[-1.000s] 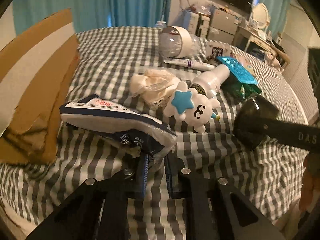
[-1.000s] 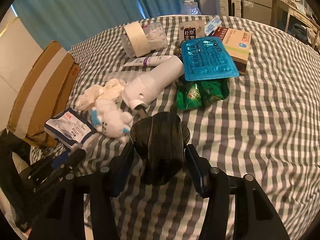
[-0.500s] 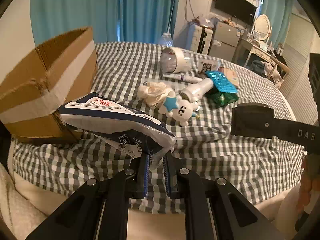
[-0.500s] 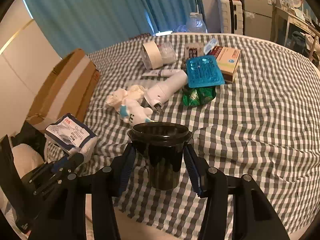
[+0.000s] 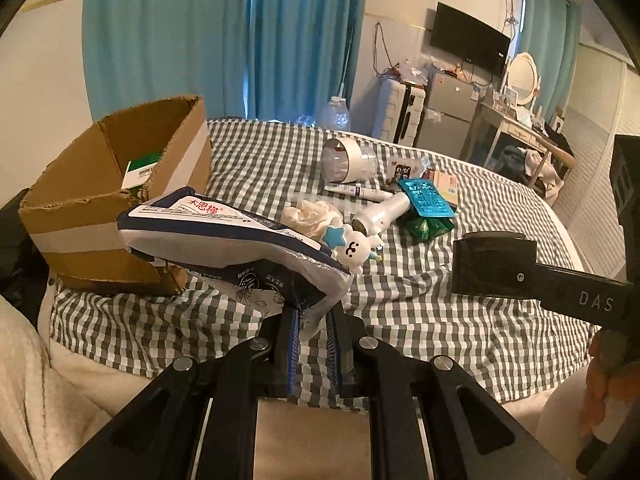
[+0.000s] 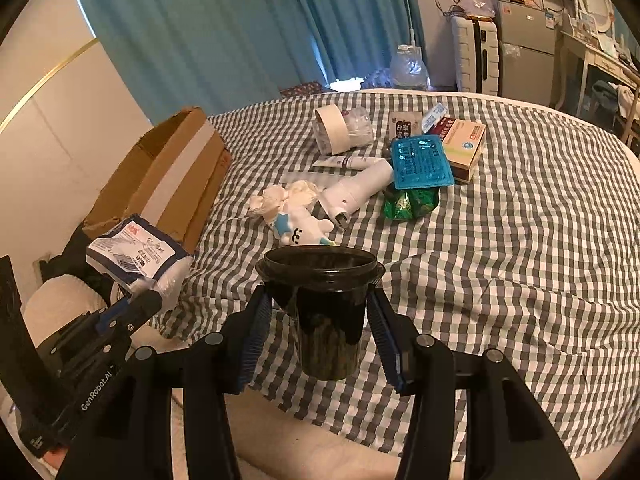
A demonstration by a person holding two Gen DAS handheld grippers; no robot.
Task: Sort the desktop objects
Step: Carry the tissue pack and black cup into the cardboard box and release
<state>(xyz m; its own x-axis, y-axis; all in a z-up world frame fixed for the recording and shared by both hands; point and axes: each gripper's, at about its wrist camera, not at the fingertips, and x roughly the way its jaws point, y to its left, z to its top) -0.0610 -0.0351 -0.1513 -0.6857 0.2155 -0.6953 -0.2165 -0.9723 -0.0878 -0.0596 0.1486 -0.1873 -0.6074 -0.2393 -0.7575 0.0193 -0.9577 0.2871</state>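
My left gripper (image 5: 312, 320) is shut on a white and navy pack of tissues (image 5: 224, 236) and holds it in the air, near the open cardboard box (image 5: 116, 196). The pack also shows in the right wrist view (image 6: 136, 256). My right gripper (image 6: 320, 324) is shut on a black cup (image 6: 324, 304), upright, held above the front edge of the checkered table (image 6: 520, 260). The cup also shows in the left wrist view (image 5: 492, 264).
On the table lie a white plush toy with a blue star (image 6: 300, 228), a white cloth (image 6: 280, 196), a white bottle (image 6: 356, 192), a green packet (image 6: 408, 204), a blue blister pack (image 6: 420, 160), a small box (image 6: 464, 144), a tube (image 6: 344, 162) and a tape roll (image 6: 332, 130).
Both grippers have pulled back and up from the table with their loads. The box has come into fuller view and the table items look farther away.
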